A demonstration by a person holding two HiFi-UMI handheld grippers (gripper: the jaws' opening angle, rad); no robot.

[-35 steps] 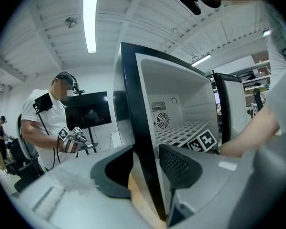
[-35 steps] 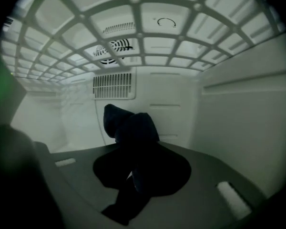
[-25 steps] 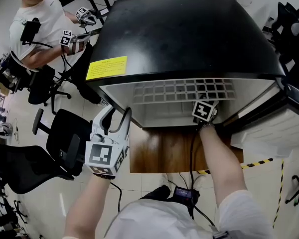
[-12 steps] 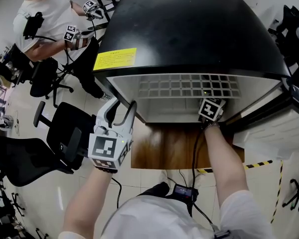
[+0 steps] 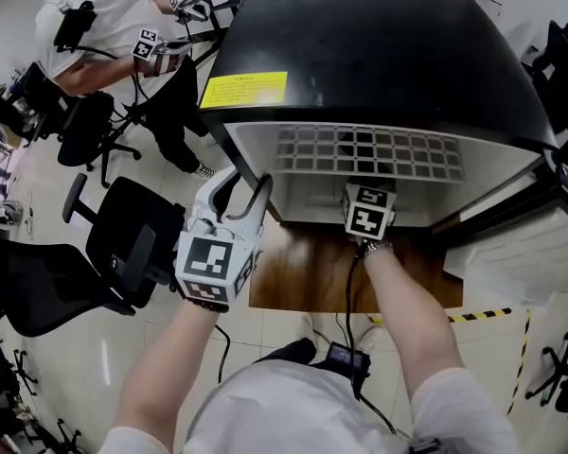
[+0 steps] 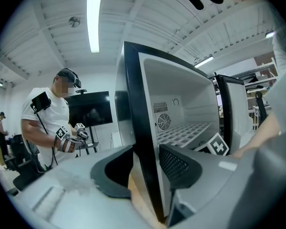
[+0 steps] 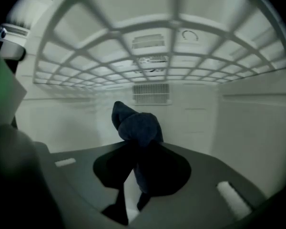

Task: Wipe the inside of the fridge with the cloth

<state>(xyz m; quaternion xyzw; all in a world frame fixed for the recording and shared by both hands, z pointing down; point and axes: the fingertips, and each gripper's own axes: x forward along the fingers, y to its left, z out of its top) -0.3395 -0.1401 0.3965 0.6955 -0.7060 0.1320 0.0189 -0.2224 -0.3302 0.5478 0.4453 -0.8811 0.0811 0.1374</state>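
Note:
The black fridge (image 5: 360, 45) stands open with a white inside and a white wire shelf (image 5: 369, 151). My right gripper (image 7: 133, 149) reaches in below that shelf (image 7: 148, 42) and is shut on a bunched dark blue cloth (image 7: 136, 125), which sticks out ahead of the jaws toward the back wall. In the head view only its marker cube (image 5: 367, 211) shows; the jaws are hidden inside. My left gripper (image 5: 235, 197) straddles the front edge of the fridge's left wall (image 6: 145, 175), one jaw outside and one inside, closed on it.
A vent (image 7: 151, 93) sits in the fridge's back wall. The open fridge door (image 5: 511, 244) hangs at the right. Black office chairs (image 5: 123, 244) stand at the left. Another person (image 5: 85, 26) with grippers stands at the far left. A wooden board (image 5: 312, 272) lies under the fridge.
My right gripper has slid left inside the fridge, from the right side toward the middle, with the cloth in it. The left gripper has stayed on the wall edge.

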